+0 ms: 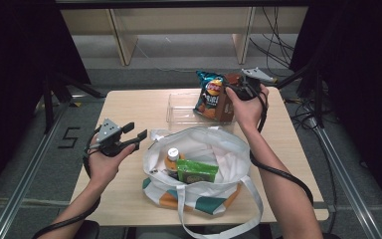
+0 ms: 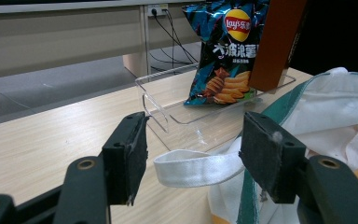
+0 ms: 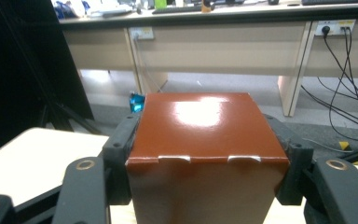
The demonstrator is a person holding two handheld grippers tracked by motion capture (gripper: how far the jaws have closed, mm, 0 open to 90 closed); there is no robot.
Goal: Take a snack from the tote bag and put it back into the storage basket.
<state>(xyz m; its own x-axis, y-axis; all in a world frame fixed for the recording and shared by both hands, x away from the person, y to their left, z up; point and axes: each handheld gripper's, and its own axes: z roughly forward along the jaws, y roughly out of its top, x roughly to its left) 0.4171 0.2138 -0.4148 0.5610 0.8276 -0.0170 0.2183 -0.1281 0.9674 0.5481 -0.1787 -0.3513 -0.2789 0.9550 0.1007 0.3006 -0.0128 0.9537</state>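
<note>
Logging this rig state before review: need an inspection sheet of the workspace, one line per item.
Surface: light wooden table, level.
Job's things: glossy brown cardboard box and blue crisp bag standing in clear plastic tray.
Clutter: white fabric tote bag holding orange-capped bottle and green packet.
Grippers: right gripper shut on the box; left gripper open, bag's white strap between its jaws, untouched.
Cables: black leads on floor.
Surroundings: pale desks, dark curtains.

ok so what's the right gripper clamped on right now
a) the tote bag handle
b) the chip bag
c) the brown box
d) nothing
c: in the right gripper view the right gripper has a jaw pressed on each side of the brown box, held at the clear tray beside the chip bag.
</note>
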